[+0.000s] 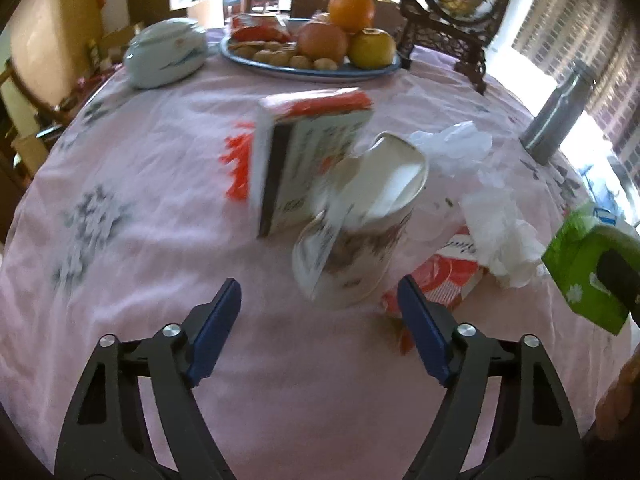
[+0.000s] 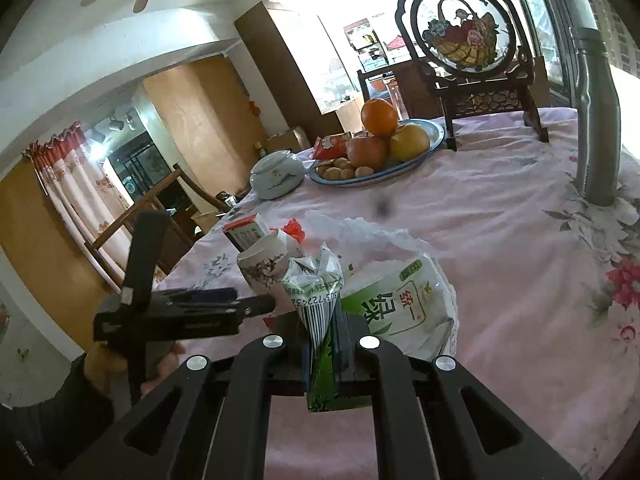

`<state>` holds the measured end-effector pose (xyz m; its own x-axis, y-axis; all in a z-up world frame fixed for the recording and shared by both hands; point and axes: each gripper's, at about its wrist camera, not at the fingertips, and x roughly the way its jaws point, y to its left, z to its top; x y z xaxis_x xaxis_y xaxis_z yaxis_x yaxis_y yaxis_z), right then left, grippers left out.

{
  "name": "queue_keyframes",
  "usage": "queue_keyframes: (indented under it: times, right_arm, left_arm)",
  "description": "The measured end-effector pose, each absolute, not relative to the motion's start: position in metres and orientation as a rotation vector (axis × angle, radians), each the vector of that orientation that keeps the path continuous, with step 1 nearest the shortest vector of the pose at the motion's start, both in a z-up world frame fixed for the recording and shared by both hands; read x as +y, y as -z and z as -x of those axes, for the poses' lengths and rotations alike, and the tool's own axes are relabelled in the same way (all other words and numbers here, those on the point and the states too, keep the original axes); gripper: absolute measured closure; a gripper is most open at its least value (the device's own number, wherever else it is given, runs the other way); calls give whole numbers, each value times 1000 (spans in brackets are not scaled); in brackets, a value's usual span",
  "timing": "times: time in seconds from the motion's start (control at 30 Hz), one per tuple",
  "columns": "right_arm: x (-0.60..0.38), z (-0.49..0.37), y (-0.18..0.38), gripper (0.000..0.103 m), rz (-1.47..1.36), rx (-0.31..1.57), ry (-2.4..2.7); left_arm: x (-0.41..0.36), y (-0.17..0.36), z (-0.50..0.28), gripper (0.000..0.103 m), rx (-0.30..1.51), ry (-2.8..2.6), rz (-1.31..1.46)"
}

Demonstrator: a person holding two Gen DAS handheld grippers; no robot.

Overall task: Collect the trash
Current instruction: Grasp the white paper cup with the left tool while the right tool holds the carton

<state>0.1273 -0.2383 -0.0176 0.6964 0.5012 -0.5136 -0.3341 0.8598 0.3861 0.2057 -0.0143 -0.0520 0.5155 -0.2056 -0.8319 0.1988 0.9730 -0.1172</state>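
Inspector: Your right gripper (image 2: 326, 354) is clamped tight on the green drink carton (image 2: 320, 312). The carton's long axis runs along the fingers, its crumpled top pointing away from you over the near edge of the table (image 2: 500, 208). A barcode shows on it, with digits reading roughly 722432, inverted.

Operator: And the left?

Inspector: Your left gripper (image 1: 320, 328) is spread wide, holding nothing, above the pink cloth. Just beyond it the paper cup (image 1: 356, 232) lies tipped, mouth toward the far right, touching a blurred red-and-white box (image 1: 304, 160); its print is unreadable. White tissue (image 1: 500, 240) lies to the right. A clear bag (image 2: 404, 300) beside the carton shows a large green character.
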Motion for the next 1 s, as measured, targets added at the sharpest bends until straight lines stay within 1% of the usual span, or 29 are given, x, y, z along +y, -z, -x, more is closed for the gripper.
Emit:
queue_keyframes:
  times: [0.03, 0.07, 0.37, 0.43, 0.57, 0.77, 1.0]
  right_arm:
    - [-239, -126, 17, 95, -269, 646, -477]
    - [-239, -125, 16, 95, -268, 642, -479]
    - [-240, -126, 19, 94, -272, 653, -493]
    - [-239, -126, 19, 94, -267, 655, -489]
    - [-238, -125, 19, 95, -262, 653, -491]
    - [-235, -124, 18, 94, -249, 655, -492]
    - [-236, -124, 18, 95, -253, 649, -484]
  left_arm:
    - [-17, 53, -210, 35, 1007, 257, 6]
    - [-20, 54, -214, 37, 1014, 267, 2]
    - [-41, 58, -237, 39, 1012, 308, -68]
    - [-44, 58, -240, 44, 1010, 313, -70]
    - [-45, 59, -242, 45, 1010, 314, -58]
    - [-48, 52, -235, 50, 963, 320, -88]
    - [-41, 30, -210, 50, 924, 333, -64]
